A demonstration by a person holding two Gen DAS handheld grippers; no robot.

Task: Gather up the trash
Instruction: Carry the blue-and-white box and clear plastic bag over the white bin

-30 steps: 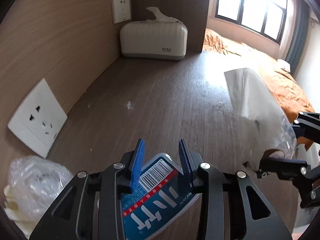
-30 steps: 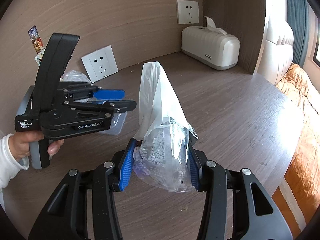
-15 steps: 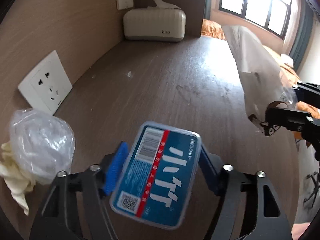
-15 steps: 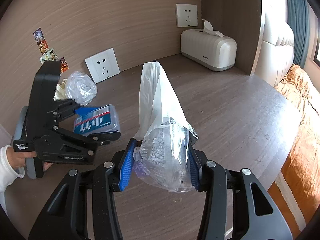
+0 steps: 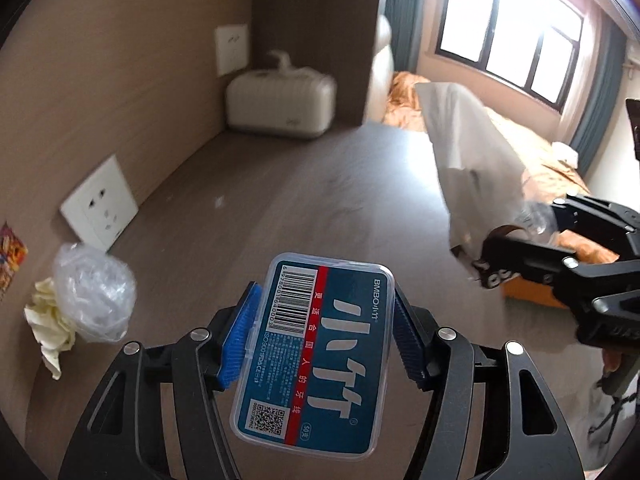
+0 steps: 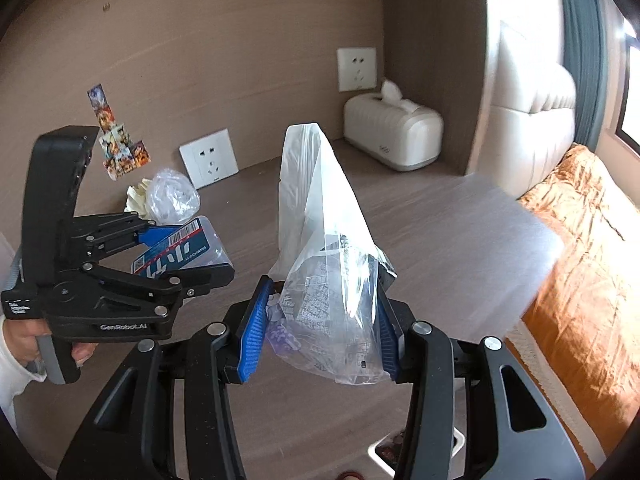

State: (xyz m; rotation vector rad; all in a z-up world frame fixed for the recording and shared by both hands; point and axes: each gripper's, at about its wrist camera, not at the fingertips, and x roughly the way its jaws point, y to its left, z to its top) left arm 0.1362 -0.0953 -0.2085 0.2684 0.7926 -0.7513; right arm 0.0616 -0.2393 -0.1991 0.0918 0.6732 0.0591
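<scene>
A blue-labelled plastic box (image 5: 316, 354) is clamped in the left gripper (image 5: 320, 332) above the counter (image 5: 288, 200), beside the bag (image 6: 332, 280) pinched by the right gripper (image 6: 320, 320); its narrow mouth may be missed and the box dropped.

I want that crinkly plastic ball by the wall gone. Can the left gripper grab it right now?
Probably not yet. The left gripper already has the blue floss box filling its fingers, though the table around the crinkly plastic ball looks clear.
</scene>
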